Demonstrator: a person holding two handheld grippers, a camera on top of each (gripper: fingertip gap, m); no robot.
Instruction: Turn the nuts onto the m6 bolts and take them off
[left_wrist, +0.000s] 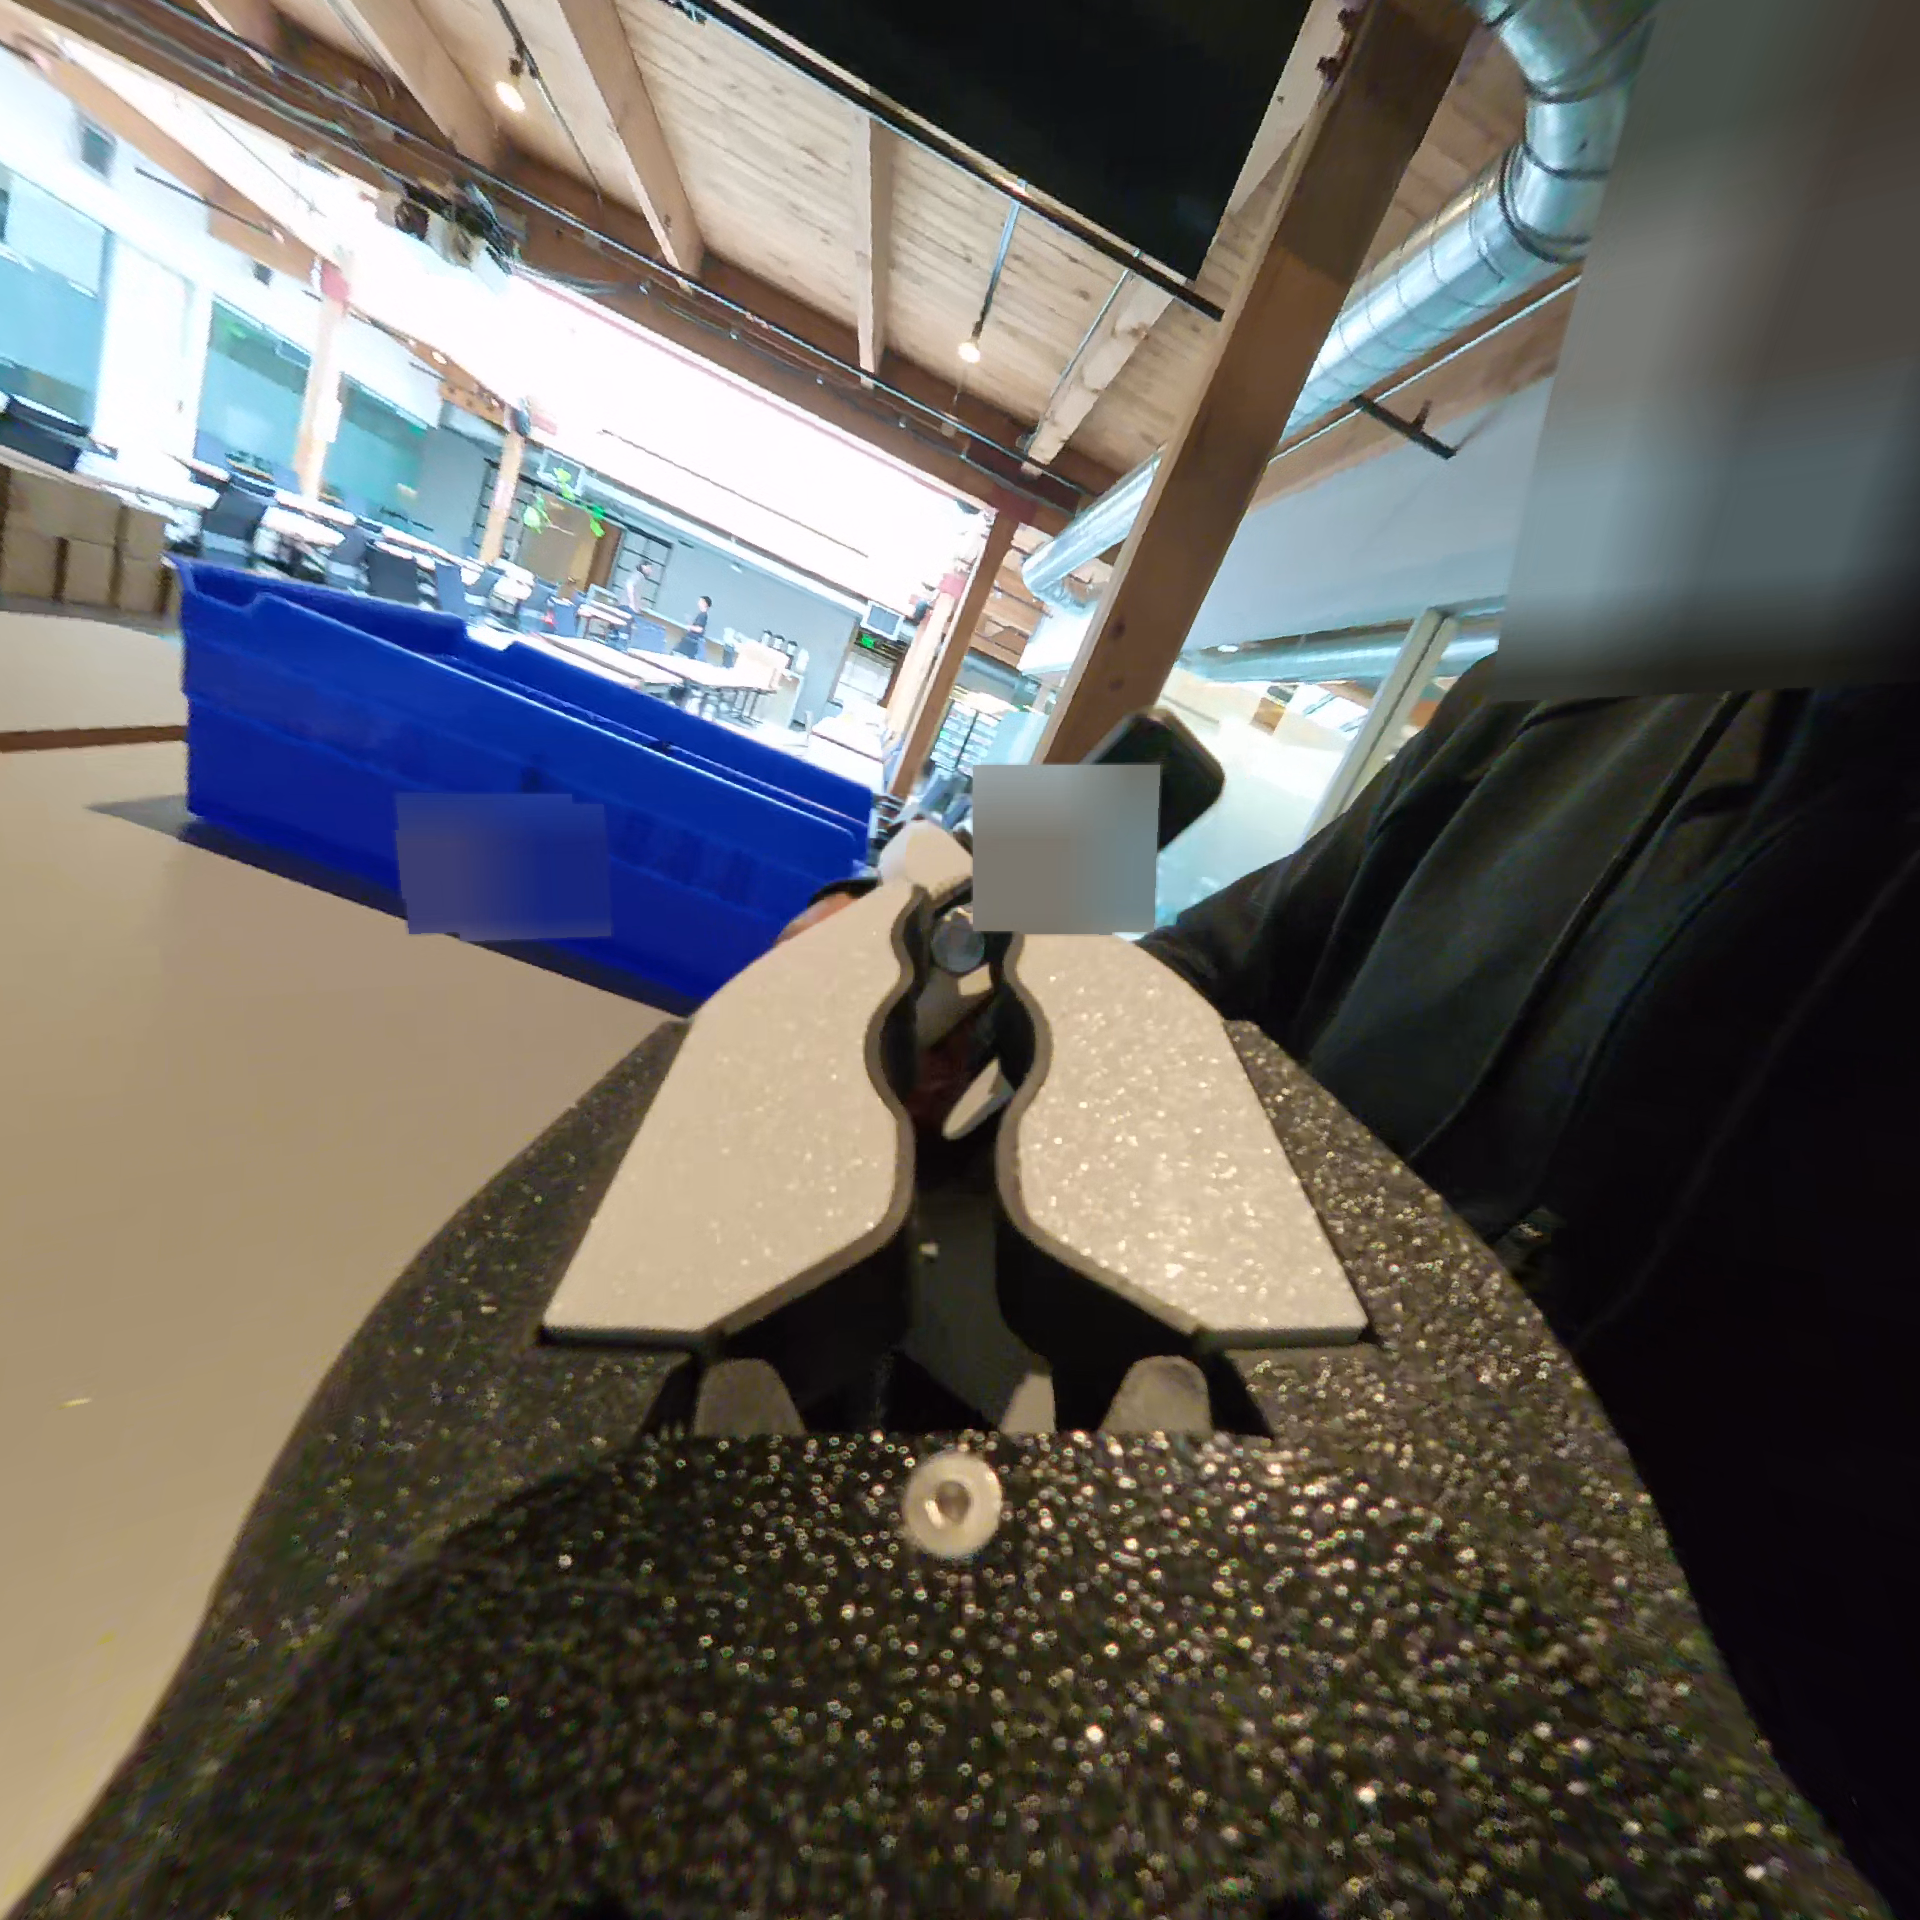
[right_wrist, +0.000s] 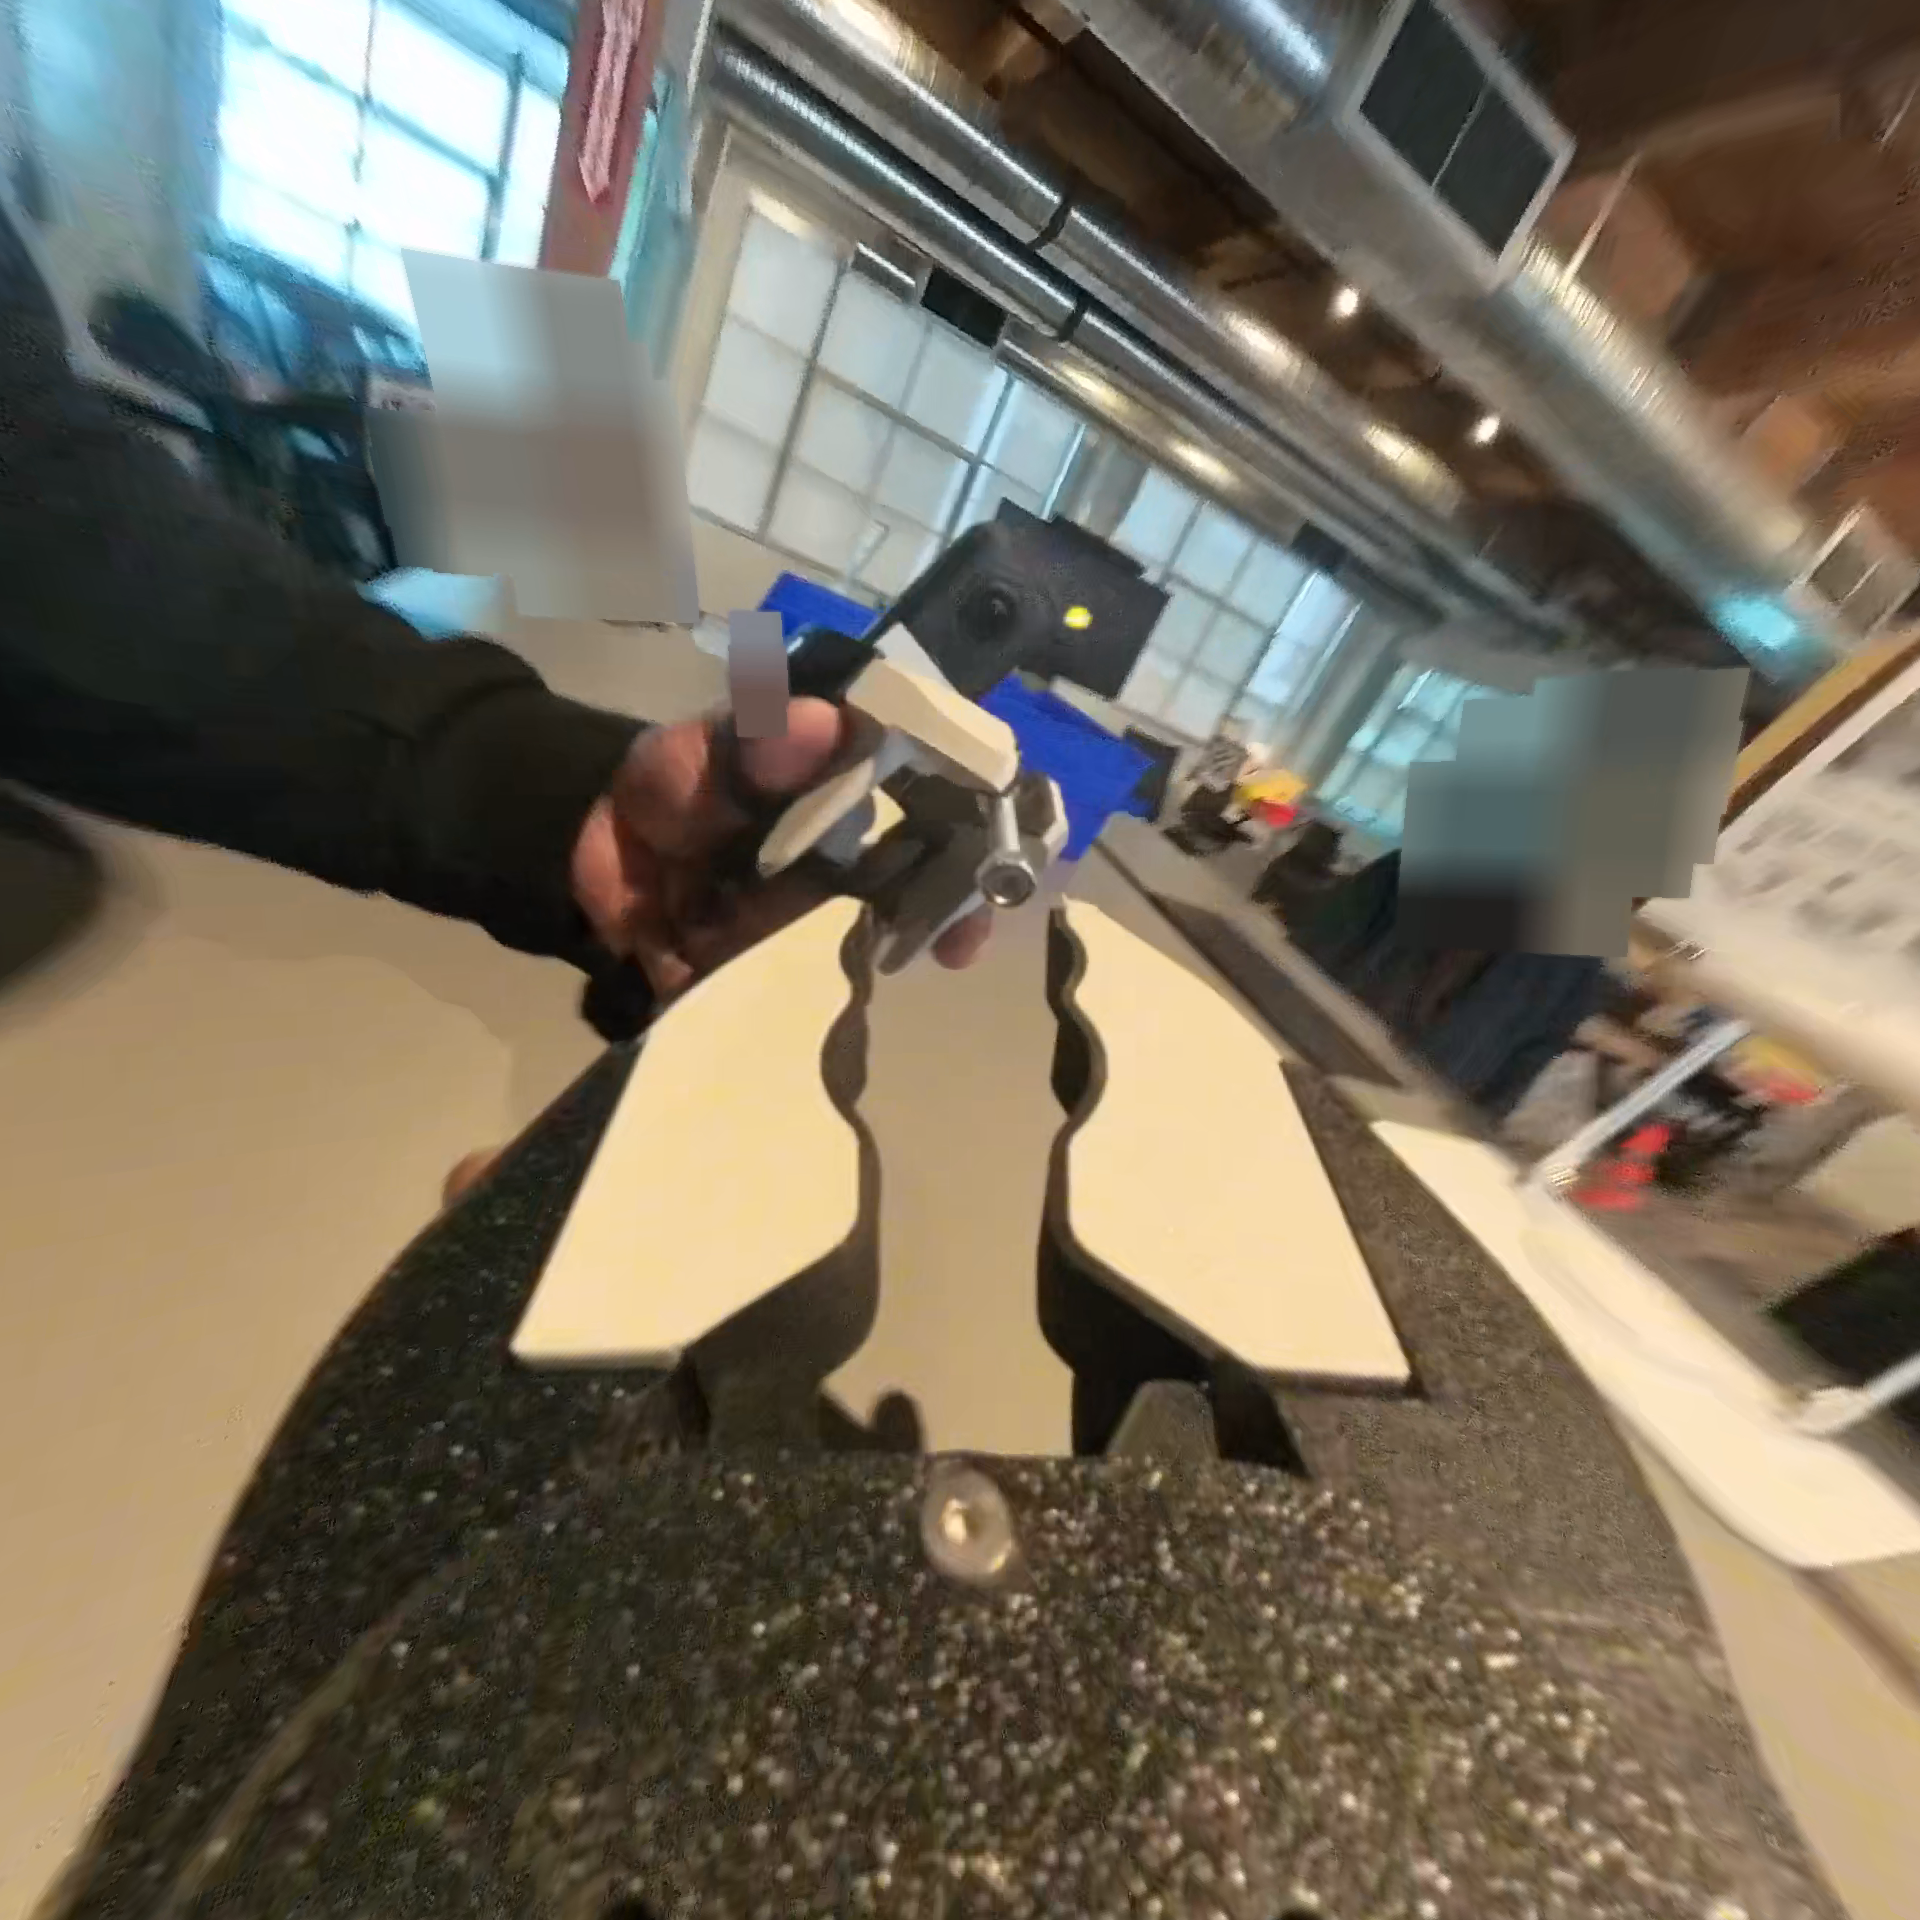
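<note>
My left gripper (left_wrist: 961, 977) is shut on a silver M6 bolt (left_wrist: 953, 943), held at the fingertips above the table. In the right wrist view the left gripper (right_wrist: 1023, 821) faces me, held by a hand (right_wrist: 675, 831). The bolt sticks out toward me with a nut (right_wrist: 1006, 885) on its end. My right gripper (right_wrist: 961, 925) is open and empty. Its fingertips (right_wrist: 847, 935) sit just below and to either side of the nut, without touching it. In the left wrist view the right gripper is mostly hidden behind my fingers.
A blue plastic bin (left_wrist: 468, 748) stands on the beige table (left_wrist: 260, 1091) to the back left; it also shows in the right wrist view (right_wrist: 1081, 748). A person's black sleeve (right_wrist: 260, 675) crosses the left. A white tray-like object (right_wrist: 1662, 1403) lies at the right.
</note>
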